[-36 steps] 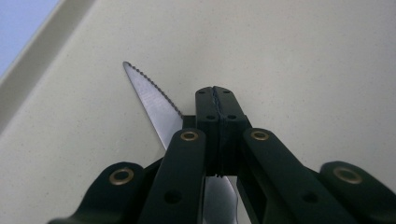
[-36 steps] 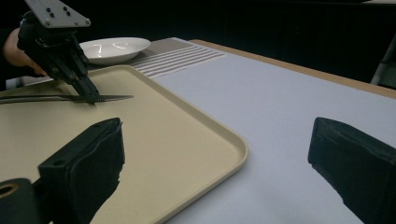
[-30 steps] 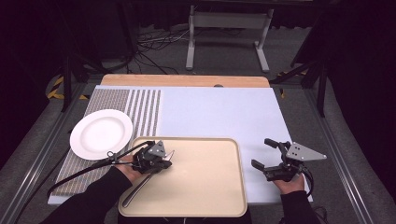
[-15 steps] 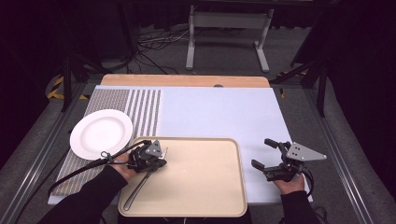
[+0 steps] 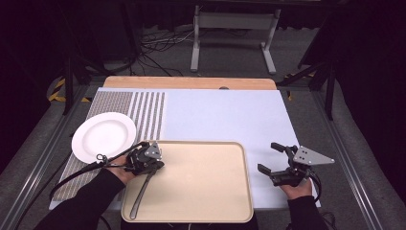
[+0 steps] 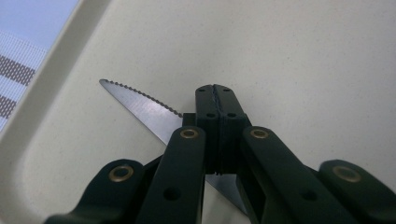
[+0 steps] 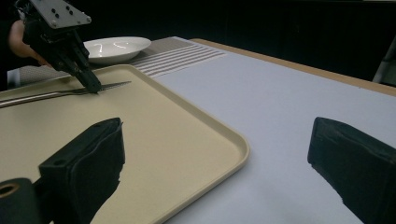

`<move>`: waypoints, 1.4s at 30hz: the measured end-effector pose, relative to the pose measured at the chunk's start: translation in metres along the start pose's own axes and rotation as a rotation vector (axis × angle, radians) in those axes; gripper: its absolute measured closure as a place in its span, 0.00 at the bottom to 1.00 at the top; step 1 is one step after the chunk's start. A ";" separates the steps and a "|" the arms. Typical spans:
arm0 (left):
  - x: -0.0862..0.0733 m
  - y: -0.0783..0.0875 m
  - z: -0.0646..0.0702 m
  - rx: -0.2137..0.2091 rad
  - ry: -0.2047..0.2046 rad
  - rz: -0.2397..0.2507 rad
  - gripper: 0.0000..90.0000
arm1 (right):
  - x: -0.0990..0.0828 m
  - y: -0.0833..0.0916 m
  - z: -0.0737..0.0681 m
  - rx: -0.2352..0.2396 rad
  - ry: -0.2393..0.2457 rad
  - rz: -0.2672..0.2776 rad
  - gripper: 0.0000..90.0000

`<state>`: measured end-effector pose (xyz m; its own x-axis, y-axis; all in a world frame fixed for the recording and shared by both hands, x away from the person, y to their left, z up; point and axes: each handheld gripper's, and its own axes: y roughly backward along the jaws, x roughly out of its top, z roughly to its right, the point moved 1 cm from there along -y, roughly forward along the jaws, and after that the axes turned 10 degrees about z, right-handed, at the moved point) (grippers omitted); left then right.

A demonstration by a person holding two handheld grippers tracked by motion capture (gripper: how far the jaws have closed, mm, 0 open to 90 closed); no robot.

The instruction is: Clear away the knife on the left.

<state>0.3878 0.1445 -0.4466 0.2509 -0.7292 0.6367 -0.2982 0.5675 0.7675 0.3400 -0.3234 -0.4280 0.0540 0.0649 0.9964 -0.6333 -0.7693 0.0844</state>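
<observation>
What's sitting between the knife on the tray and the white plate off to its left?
Only the tray's raised rim and a strip of striped mat. The left gripper is shut on the knife, and the plate lies bare just beyond the tray's corner.

Black two-fingered grippers (image 5: 149, 165) (image 5: 274, 160) with brass-coloured screws, grey three-cornered top plates, black trailing cables, dark sleeves
</observation>
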 end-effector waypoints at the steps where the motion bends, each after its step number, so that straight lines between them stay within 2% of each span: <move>1: -0.001 0.001 -0.001 0.007 0.000 0.001 1.00 | 0.000 0.000 0.000 0.001 -0.001 -0.001 0.05; 4: -0.005 0.003 -0.004 0.007 0.023 0.013 1.00 | 0.000 0.000 0.000 -0.002 -0.001 -0.001 0.05; 11: -0.006 0.006 -0.005 0.033 0.010 -0.018 1.00 | 0.000 -0.003 0.000 0.004 -0.007 -0.012 0.06; 23: -0.009 0.008 -0.006 0.048 0.014 -0.033 1.00 | 0.001 -0.004 0.001 0.009 -0.006 -0.012 0.06; 25: -0.009 0.009 -0.007 0.050 0.028 -0.037 1.00 | 0.001 -0.004 0.001 0.011 -0.006 -0.012 0.06; 28: -0.009 0.012 -0.006 0.038 0.035 -0.015 1.00 | 0.001 -0.005 0.000 0.011 -0.007 -0.013 0.06; 31: -0.007 0.016 -0.006 0.045 0.041 0.007 0.88 | 0.001 -0.005 0.000 0.010 -0.004 -0.016 0.06; 32: -0.006 0.023 -0.008 0.017 0.076 0.048 0.85 | 0.000 -0.005 0.001 0.004 -0.014 -0.018 0.05; 34: -0.006 0.032 -0.012 -0.030 0.111 0.097 0.75 | 0.000 -0.005 0.001 0.004 -0.016 -0.020 0.05; 35: -0.006 0.032 -0.012 -0.030 0.111 0.097 0.69 | 0.000 -0.005 0.001 0.003 -0.016 -0.021 0.05; 36: -0.006 0.037 -0.014 -0.026 0.122 0.125 0.69 | 0.000 -0.005 0.001 0.003 -0.016 -0.021 0.05; 37: -0.006 0.042 -0.016 -0.022 0.132 0.146 0.59 | 0.000 -0.005 0.001 -0.001 -0.018 -0.023 0.05; 42: -0.005 0.061 -0.020 -0.029 0.162 0.227 0.34 | 0.000 -0.003 0.001 -0.013 -0.025 -0.015 0.04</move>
<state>0.3867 0.1905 -0.4010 0.3252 -0.5132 0.7943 -0.3376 0.7216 0.6044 0.3424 -0.3216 -0.4280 0.0828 0.0606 0.9947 -0.6423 -0.7599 0.0998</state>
